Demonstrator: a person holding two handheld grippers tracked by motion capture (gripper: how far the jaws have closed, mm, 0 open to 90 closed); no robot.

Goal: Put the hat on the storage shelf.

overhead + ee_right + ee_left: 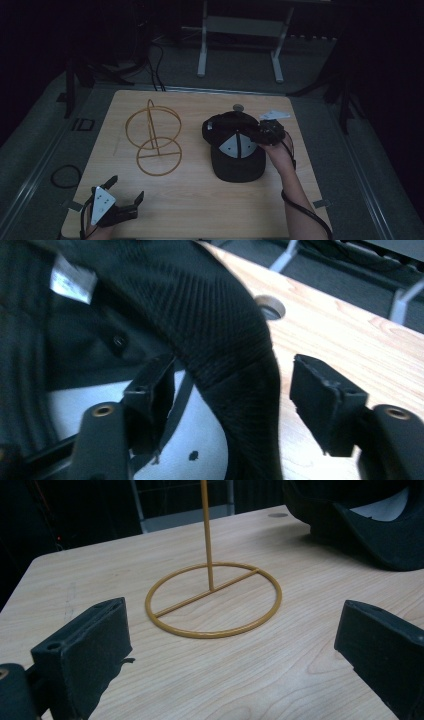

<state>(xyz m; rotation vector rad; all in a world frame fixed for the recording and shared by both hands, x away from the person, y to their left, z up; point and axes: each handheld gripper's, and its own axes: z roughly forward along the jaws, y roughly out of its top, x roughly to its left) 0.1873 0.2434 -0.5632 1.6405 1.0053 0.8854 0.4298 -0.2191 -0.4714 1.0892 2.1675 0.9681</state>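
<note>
The black cap (235,147) lies upside down on the right half of the table (200,210), beside the wire stand (154,137). The right gripper (232,390) straddles its rim, fingers apart, one inside the cap, not yet pressing. The left gripper (125,192) rests near the table's front left corner, fingers wide and empty.

Wire stand (213,600) between spread jaws (cap (370,520) beyond).
</note>
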